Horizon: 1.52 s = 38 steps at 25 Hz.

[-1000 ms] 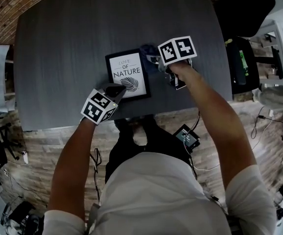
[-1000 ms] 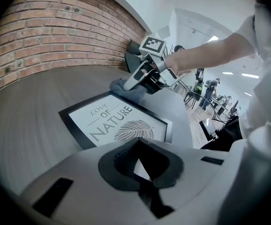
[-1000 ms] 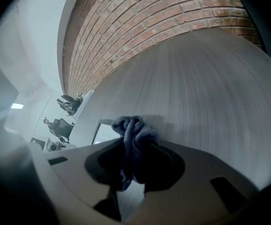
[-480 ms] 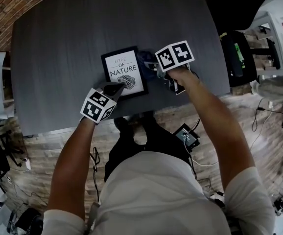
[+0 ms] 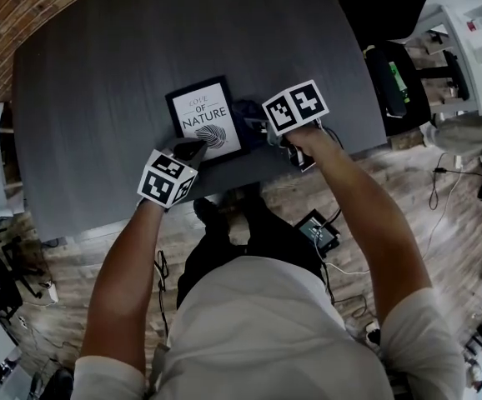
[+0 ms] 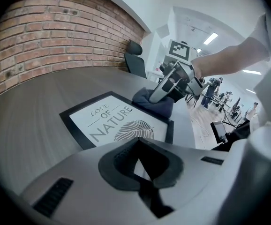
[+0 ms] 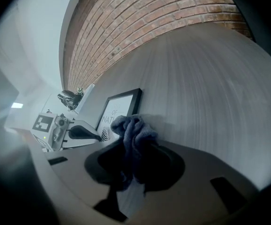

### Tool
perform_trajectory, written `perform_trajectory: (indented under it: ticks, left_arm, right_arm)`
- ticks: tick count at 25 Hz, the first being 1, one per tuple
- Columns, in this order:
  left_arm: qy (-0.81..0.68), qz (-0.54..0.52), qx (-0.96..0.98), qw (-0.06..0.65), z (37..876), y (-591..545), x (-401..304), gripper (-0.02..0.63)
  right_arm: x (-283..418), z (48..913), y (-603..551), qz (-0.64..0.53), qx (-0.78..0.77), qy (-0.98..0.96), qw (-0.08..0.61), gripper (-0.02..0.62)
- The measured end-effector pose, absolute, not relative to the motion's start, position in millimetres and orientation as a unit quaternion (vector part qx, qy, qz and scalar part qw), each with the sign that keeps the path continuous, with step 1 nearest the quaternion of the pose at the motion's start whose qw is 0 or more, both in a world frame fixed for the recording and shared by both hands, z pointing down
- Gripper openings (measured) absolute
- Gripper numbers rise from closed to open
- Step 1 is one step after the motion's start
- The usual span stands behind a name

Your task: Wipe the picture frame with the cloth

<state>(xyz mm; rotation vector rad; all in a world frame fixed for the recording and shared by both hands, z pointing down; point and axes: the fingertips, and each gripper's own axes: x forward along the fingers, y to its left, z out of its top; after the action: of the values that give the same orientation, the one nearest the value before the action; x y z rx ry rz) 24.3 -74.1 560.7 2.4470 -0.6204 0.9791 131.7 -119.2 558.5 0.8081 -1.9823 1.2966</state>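
In the head view there was one dark grey wooden table (image 5: pixel 99 90), one black rectangular picture frame with a white leaf print (image 5: pixel 205 119) lying flat on it near the front edge, one crumpled dark blue cloth (image 5: pixel 248 113), and two hand-held grippers, each bearing one marker cube. The left gripper (image 5: pixel 193 150) had its tip at the frame's near edge, while the right gripper (image 5: pixel 262 127) stood just beside the frame's right edge with the cloth bunched under its tip. In the left gripper view, the left gripper (image 6: pixel 142 165) had its jaws clenched together on nothing, the single frame (image 6: pixel 114 125) lay straight ahead, and the cloth (image 6: pixel 155 103) sat against the frame's far corner under the right gripper (image 6: pixel 170 83). One black office chair (image 6: pixel 136 64) stood beyond the table by the red brick wall (image 6: pixel 46 32). In the right gripper view, the right gripper (image 7: pixel 131 172) grasped the cloth (image 7: pixel 133 135) between its jaws, the folds bulging out ahead of them onto the table (image 7: pixel 210 88). The frame (image 7: pixel 119 109) lay just past it and the left gripper (image 7: pixel 81 131) reached over the frame's near corner. Compared with a second earlier, the right gripper and cloth had slid from the frame's far right corner back along its right edge toward the person. The left gripper had kept its place at the near edge, and the frame lay as before.
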Motion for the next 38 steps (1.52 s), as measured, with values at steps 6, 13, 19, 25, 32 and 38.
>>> perform_trajectory:
  ticks: [6, 13, 19, 25, 32, 38]
  left_arm:
    - [-0.224, 0.353, 0.882, 0.215, 561, -73, 25, 0.006]
    - [-0.228, 0.353, 0.883, 0.209, 561, -73, 24, 0.006]
    - [-0.230, 0.354, 0.883, 0.206, 562, -74, 23, 0.006]
    - [-0.231, 0.351, 0.884, 0.203, 561, -73, 24, 0.006]
    - [-0.225, 0.345, 0.886, 0.212, 561, -72, 24, 0.007]
    - [-0.224, 0.314, 0.899, 0.209, 545, -78, 21, 0.008]
  right_arm:
    - [135, 560, -96, 0.500, 0.306, -0.745, 0.318, 0.110]
    - [137, 560, -73, 0.509, 0.305, -0.739, 0.319, 0.110]
    - [138, 561, -53, 0.520, 0.302, -0.732, 0.319, 0.110]
    - [140, 560, -26, 0.510, 0.313, -0.732, 0.325, 0.110]
    - [128, 549, 4, 0.467, 0.303, -0.750, 0.358, 0.110]
    - [99, 535, 23, 0.458, 0.278, -0.768, 0.353, 0.110]
